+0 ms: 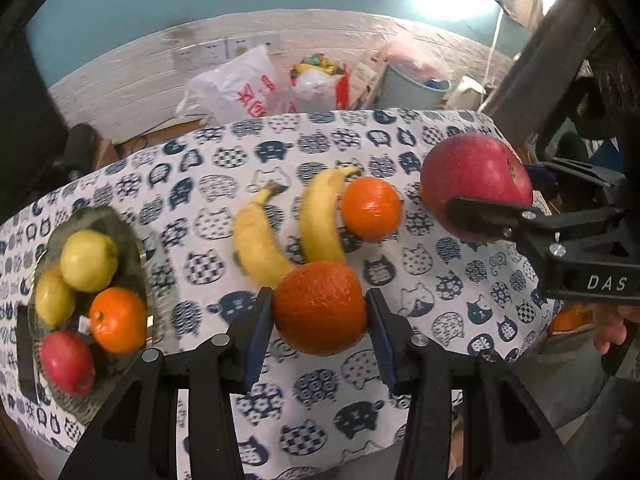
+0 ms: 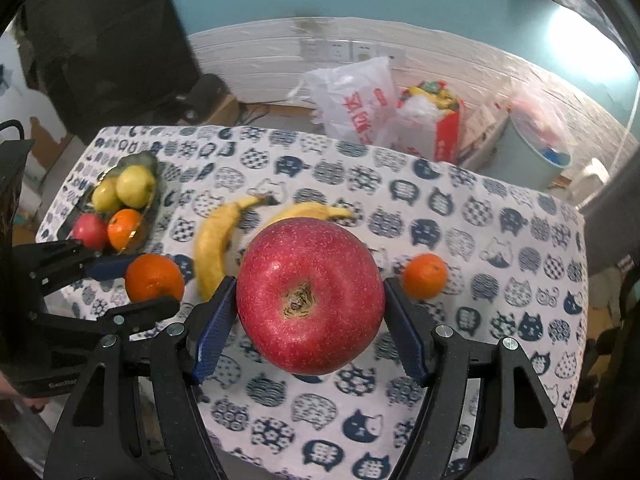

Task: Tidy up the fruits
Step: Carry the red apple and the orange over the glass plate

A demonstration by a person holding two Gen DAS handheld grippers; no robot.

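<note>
My left gripper (image 1: 319, 308) is shut on an orange (image 1: 319, 307) and holds it above the table's near side; it also shows in the right wrist view (image 2: 154, 278). My right gripper (image 2: 310, 300) is shut on a big red apple (image 2: 310, 300), held above the table; the apple also shows at the right of the left wrist view (image 1: 474, 180). A glass plate (image 1: 132, 236) at the left holds two green apples (image 1: 89, 260), an orange (image 1: 118, 320) and a red apple (image 1: 67, 362). Two bananas (image 1: 260, 240) and a loose orange (image 1: 371, 209) lie mid-table.
The table has a cat-print cloth (image 1: 360, 392). Behind the far edge are plastic bags (image 1: 240, 88), a red bag (image 2: 444, 136) and a pale bin (image 1: 412, 88) by a white wall. A dark cabinet (image 2: 108, 32) stands at the back left.
</note>
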